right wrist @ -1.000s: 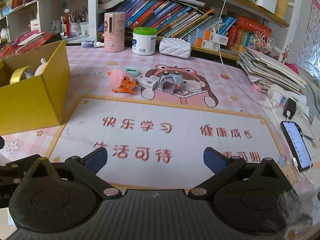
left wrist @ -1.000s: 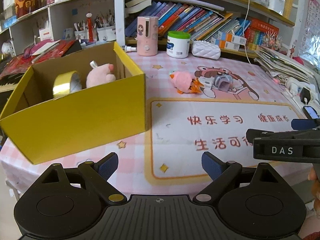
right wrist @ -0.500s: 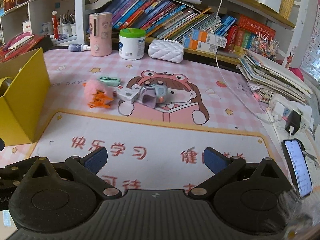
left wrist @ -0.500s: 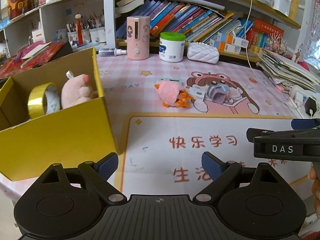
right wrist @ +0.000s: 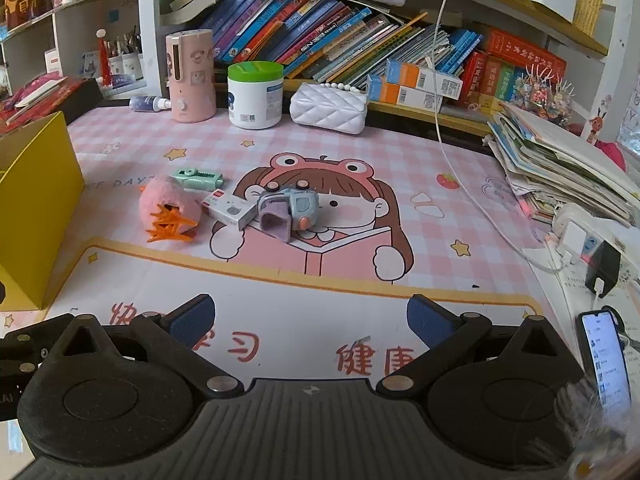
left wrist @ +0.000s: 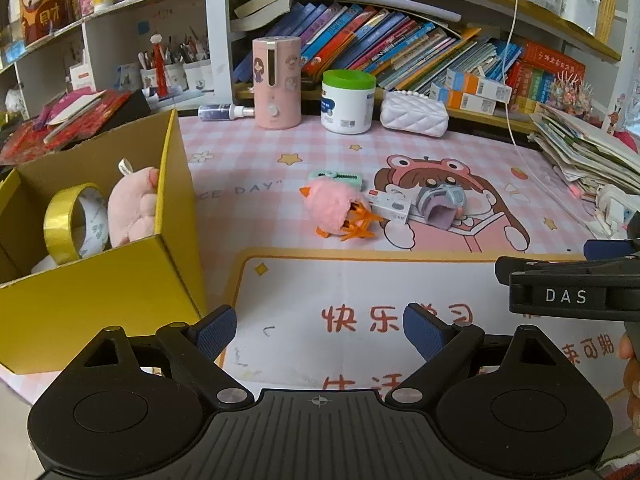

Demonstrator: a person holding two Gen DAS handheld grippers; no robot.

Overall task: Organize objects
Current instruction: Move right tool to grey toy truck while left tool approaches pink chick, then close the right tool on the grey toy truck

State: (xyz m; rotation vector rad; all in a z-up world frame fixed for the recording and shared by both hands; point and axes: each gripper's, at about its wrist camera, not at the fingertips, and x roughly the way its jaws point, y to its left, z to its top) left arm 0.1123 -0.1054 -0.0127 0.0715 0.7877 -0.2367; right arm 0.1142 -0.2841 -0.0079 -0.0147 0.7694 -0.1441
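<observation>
Plush first: we see a pink fluffy chick (left wrist: 334,210) with an orange beak and spiky orange feet lying on its side on the pink checked table mat (left wrist: 460,152), around the middle of the left wrist view. Touching it at about three o'clock lies a small white box (left wrist: 390,205), and beyond that, again at three o'clock, a grey-blue toy camera (left wrist: 440,204) with a lilac front. A mint-green clip-like piece (left wrist: 340,177) sits just behind the chick, at twelve o'clock from it. All four things cluster close together on the cartoon girl print.

At nine o'clock from the chick stands our open yellow cardboard box (left wrist: 120,280). Inside it we make out a roll of yellow tape (left wrist: 70,222) upright on edge and a pink plush toy (left wrist: 132,208) leaning against the right-hand wall.

Our left gripper (left wrist: 318,330) hangs over the white printed part of the mat, its blue-padded fingers (left wrist: 216,330) spread wide, with nothing between them and touching nothing. Our right gripper (right wrist: 312,318) is likewise spread wide and bare, pointing toward the toy camera from well short of it; in the left wrist view its black body shows at three o'clock.

Farther back, at twelve o'clock, stand a pink cylinder (left wrist: 276,82), a white jar with a green lid (left wrist: 348,102) and a white quilted pouch (left wrist: 414,114).
</observation>
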